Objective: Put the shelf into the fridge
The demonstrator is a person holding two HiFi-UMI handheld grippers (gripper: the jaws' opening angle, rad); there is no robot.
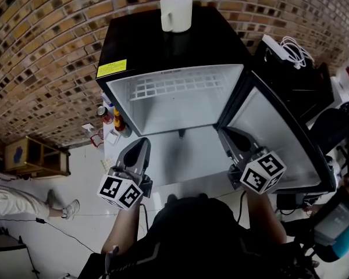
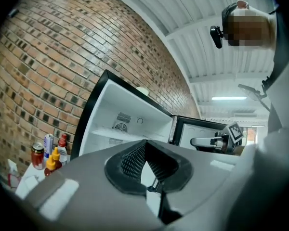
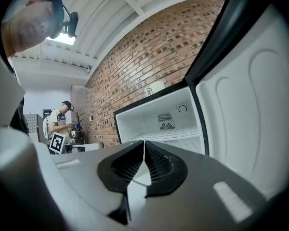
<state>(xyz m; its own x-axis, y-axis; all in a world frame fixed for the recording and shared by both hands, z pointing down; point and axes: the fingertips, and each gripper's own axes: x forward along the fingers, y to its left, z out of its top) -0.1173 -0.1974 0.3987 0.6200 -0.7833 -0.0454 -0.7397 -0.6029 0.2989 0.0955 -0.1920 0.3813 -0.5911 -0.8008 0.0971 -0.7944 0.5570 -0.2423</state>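
The small black fridge [image 1: 163, 48] stands with its door [image 1: 279, 135] swung wide to the right. A white wire shelf [image 1: 174, 86] lies inside, high in the white cabinet; it also shows as a ledge in the left gripper view [image 2: 111, 133] and in the right gripper view [image 3: 171, 136]. My left gripper [image 1: 141, 142] hangs in front of the fridge's lower left, shut and empty, its tips [image 2: 145, 142] pressed together. My right gripper [image 1: 227, 134] is by the door's inner edge, jaws shut with nothing between them [image 3: 144, 142].
A white mug [image 1: 176, 13] sits on the fridge top. Sauce bottles and a can [image 1: 113, 120] stand to the fridge's left. A wooden crate [image 1: 36, 156] and a person's legs [image 1: 23, 202] are on the floor at left. A power strip with cable [image 1: 286, 50] lies at right.
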